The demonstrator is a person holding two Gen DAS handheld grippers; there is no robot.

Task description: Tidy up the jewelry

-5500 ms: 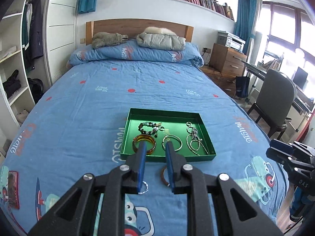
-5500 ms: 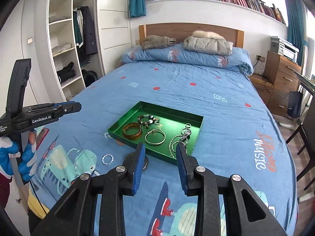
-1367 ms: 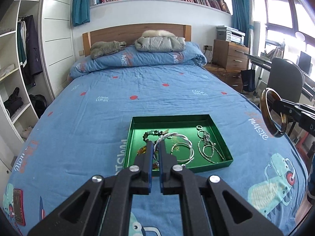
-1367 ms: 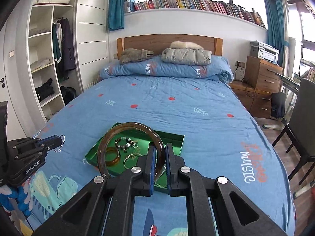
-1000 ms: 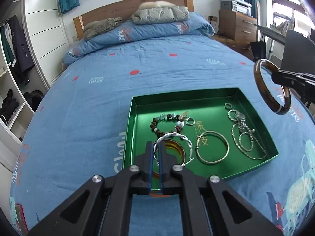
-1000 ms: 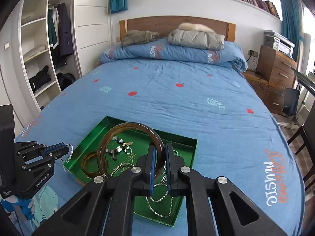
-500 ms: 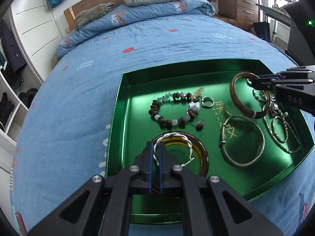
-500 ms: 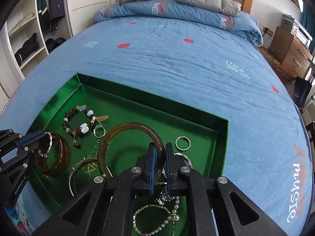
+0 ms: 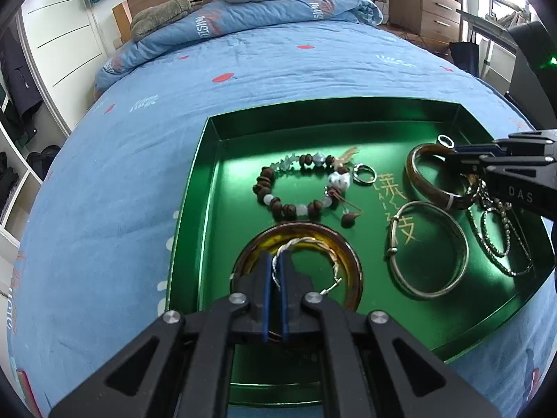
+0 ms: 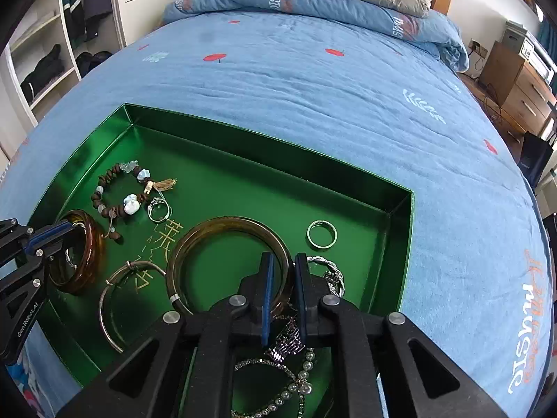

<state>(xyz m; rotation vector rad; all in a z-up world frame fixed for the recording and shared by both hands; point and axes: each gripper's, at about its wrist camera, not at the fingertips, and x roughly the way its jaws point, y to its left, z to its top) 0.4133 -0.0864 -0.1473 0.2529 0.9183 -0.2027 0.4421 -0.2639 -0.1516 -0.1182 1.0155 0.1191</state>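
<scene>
I have both grippers down inside the green tray, which sits on the blue bed cover. My left gripper is pinched tight on a thin twisted silver hoop, holding it just over the amber bangle in the near-left part of the tray. My right gripper has its jaws parted a little around the rim of the brown bangle; the rim sits between the pads with a gap on one side, so I judge the bangle is released or nearly so, lying flat on the tray floor beside the silver bangle.

The risks I see from here are mostly snagging. The right gripper's lower parts sit over the tangle of chains and the pearl strand, so pulling back low could drag a chain or tip the brown bangle back up if a pad catches its rim. I would lift straight up before retreating.

On the left, the silver hoop is light and springy; if I open while it hangs above the amber bangle it may bounce, land across that bangle, or hook into the beaded bracelet nearby. The soft bed under the tray is another worry: pressing down could tilt the tray and slide the small ring and everything else together.
</scene>
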